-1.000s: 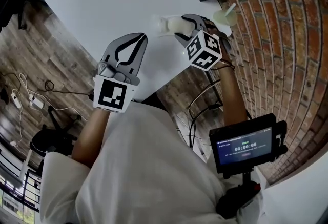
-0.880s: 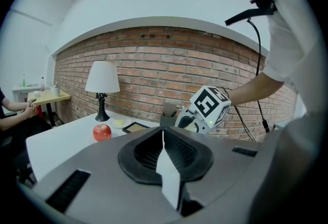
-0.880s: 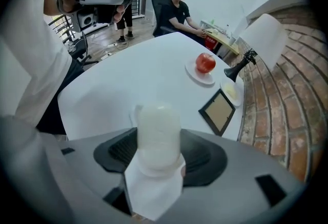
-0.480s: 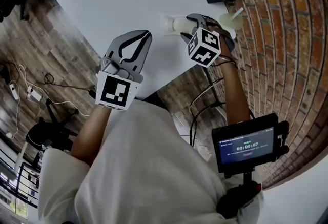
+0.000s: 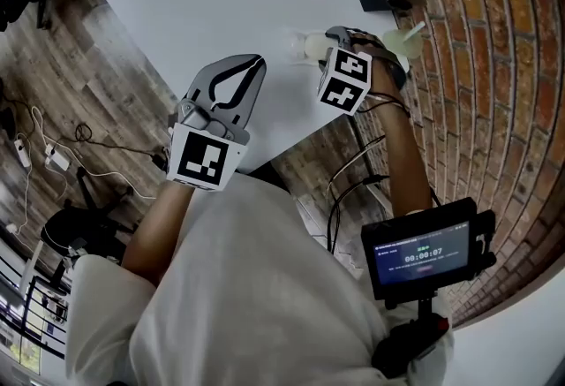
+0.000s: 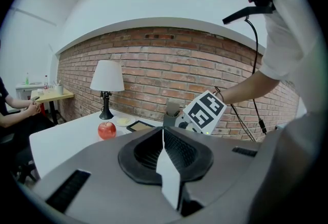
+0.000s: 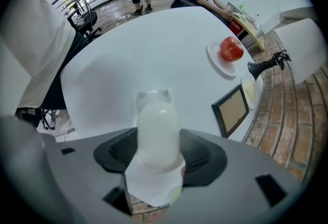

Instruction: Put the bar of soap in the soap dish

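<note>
A pale white oval bar of soap (image 7: 158, 125) sits between the jaws of my right gripper (image 7: 158, 143), which is shut on it. Just past the soap, a small clear soap dish (image 7: 152, 98) rests on the white table (image 7: 128, 48). From the head view, the right gripper (image 5: 322, 47) holds the soap (image 5: 311, 46) near the table's front right edge, right beside the dish (image 5: 294, 41). My left gripper (image 5: 257, 63) hovers over the table's near edge, shut with nothing in it. In its own view, the left gripper (image 6: 163, 135) has its jaws meeting.
A red apple (image 7: 231, 48) on a small plate, a dark picture frame (image 7: 231, 111) and a black lamp base (image 7: 266, 64) stand towards the brick wall. A pale green cup with a straw (image 5: 404, 41) sits right of my right hand. People sit at the table's far end.
The right gripper's marker cube has turned a little while it keeps the soap close by the dish. The left gripper stays shut in the same place.
</note>
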A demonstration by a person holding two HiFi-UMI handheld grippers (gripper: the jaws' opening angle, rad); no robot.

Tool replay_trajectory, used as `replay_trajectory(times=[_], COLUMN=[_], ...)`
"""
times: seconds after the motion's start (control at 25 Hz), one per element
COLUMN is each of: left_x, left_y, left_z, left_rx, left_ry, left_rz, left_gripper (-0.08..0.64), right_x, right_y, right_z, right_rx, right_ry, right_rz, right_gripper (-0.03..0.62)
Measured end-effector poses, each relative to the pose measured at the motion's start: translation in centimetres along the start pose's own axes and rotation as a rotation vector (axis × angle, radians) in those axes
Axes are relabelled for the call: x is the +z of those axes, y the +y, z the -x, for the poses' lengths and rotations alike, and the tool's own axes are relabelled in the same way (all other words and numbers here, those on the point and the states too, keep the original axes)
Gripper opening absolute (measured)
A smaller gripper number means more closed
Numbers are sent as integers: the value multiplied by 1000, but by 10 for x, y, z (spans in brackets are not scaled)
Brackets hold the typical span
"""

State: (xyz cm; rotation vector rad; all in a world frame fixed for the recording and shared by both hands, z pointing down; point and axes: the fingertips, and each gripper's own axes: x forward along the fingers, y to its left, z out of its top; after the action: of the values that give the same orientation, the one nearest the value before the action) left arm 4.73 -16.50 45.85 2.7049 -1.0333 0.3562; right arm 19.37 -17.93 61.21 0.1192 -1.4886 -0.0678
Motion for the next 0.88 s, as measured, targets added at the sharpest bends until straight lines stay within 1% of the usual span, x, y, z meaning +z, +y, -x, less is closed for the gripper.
replay_trajectory(times=[0.16,0.32,0.48,0.68,0.88], left_x=[0,-1,-2,-3,-4], left_y=[1,2,2,4,5], left_z=[1,1,1,0,0], left_rx=[3,6,10,15,16], left_ry=[-1,1,2,3,1], left_rz=[3,2,6,7,7], left_gripper=[14,14,14,14,14], right_x=[-2,-6,-9,-12,-19], right_y=[0,1,0,-2,0], right_z=[0,-2,-1,-1,-4], right_rx=[16,21,24,29,31], right_ry=[38,97,128,151,200], right_rz=[23,72,69,42,85], right_gripper=[262,261,257,256,256])
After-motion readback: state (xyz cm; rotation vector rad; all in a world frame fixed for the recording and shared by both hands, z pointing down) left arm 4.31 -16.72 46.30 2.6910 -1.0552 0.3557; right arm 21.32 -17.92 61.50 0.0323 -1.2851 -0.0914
